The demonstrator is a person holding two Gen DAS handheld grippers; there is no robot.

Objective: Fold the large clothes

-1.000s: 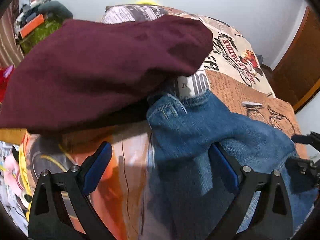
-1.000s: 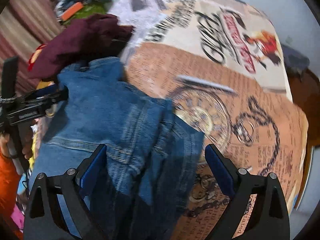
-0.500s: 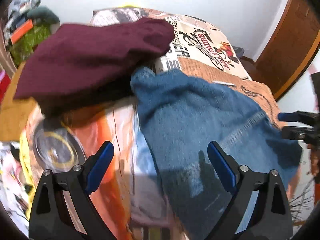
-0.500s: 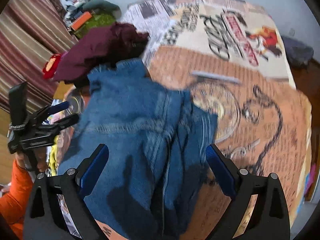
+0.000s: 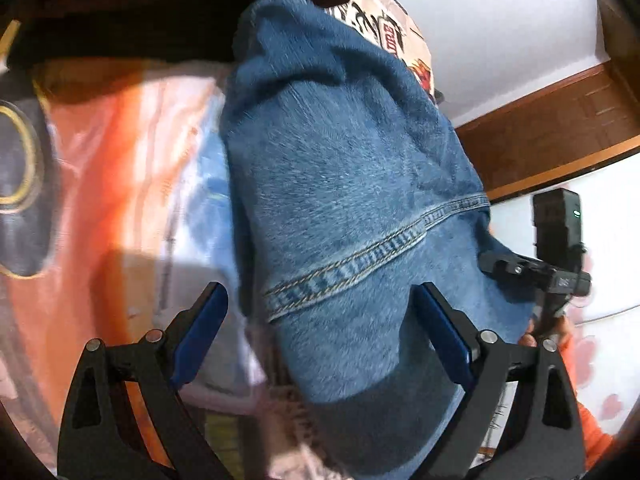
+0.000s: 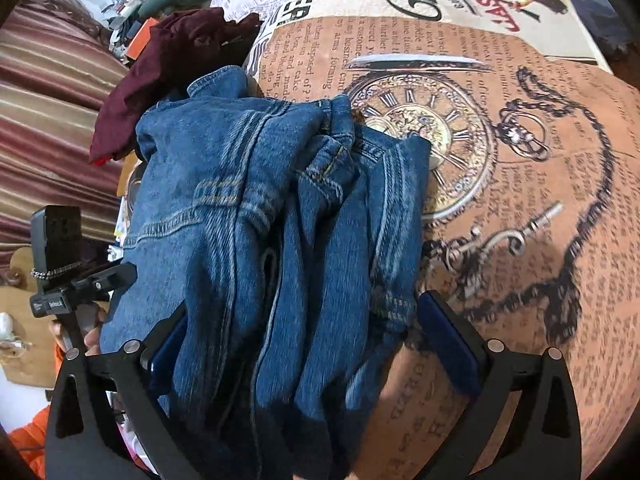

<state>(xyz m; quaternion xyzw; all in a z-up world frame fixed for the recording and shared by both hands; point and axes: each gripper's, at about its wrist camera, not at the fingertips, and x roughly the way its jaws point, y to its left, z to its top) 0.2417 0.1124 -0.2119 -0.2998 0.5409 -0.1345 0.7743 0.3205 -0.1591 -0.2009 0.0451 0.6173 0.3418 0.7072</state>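
A pair of blue denim jeans (image 6: 260, 208) lies bunched in thick folds on the bed, its stitched seam (image 5: 352, 264) running across the left wrist view. My left gripper (image 5: 320, 312) hangs close over the jeans (image 5: 340, 200), open, with the denim between its blue pads but not pressed. My right gripper (image 6: 304, 320) is at the near end of the heap, its jaws opening wide. Denim lies between them and drapes over its left finger. Each view shows the other gripper at the side: the right gripper (image 5: 536, 272) and the left gripper (image 6: 72, 288), held in a hand.
A maroon garment (image 6: 180, 68) lies beyond the jeans, over other orange and white clothes (image 5: 120, 160). The bedspread (image 6: 520, 160), printed with a pocket watch and newsprint, spreads to the right. A striped curtain (image 6: 48, 100) and clutter (image 6: 132, 4) are at the left, a wooden door frame (image 5: 560, 120) behind.
Both grippers have dropped closer to the jeans and tipped further down, so the denim fills more of each view. The right jaws stand slightly wider.
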